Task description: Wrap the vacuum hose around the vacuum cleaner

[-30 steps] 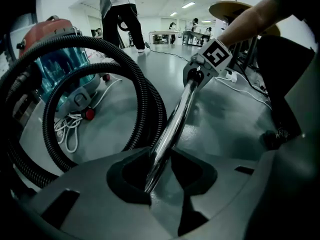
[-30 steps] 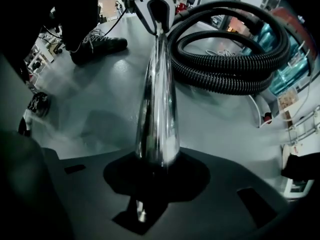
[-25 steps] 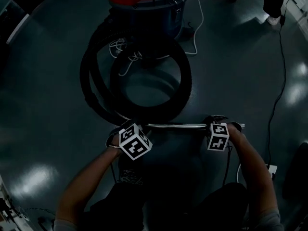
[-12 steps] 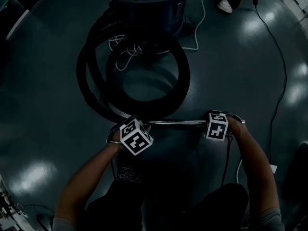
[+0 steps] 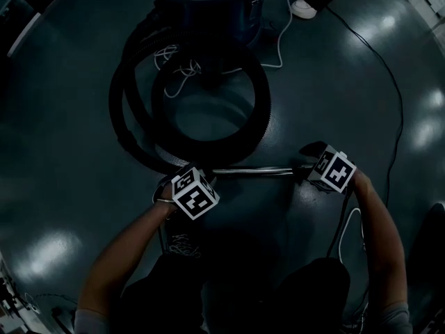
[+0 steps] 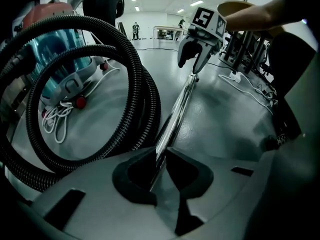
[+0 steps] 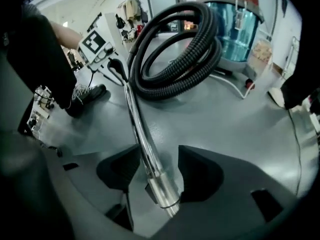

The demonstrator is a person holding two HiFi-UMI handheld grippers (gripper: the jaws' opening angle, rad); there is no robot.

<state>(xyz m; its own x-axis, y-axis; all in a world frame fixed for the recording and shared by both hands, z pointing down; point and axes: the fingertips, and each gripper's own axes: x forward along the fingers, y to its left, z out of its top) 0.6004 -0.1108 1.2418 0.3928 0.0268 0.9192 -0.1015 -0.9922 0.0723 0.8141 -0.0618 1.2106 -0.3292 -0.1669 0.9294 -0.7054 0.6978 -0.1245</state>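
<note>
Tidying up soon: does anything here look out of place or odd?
The white cord lies in a loose tangle on the floor, next to the vacuum and hose. Nothing looks spilled or damaged.

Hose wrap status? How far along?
Done: hose lies coiled in loops on the floor beside the vacuum cleaner. In hand: left gripper clamps the metal wand; right gripper has just been opening its jaws around its end. Left: probably stowing the wand.
</note>
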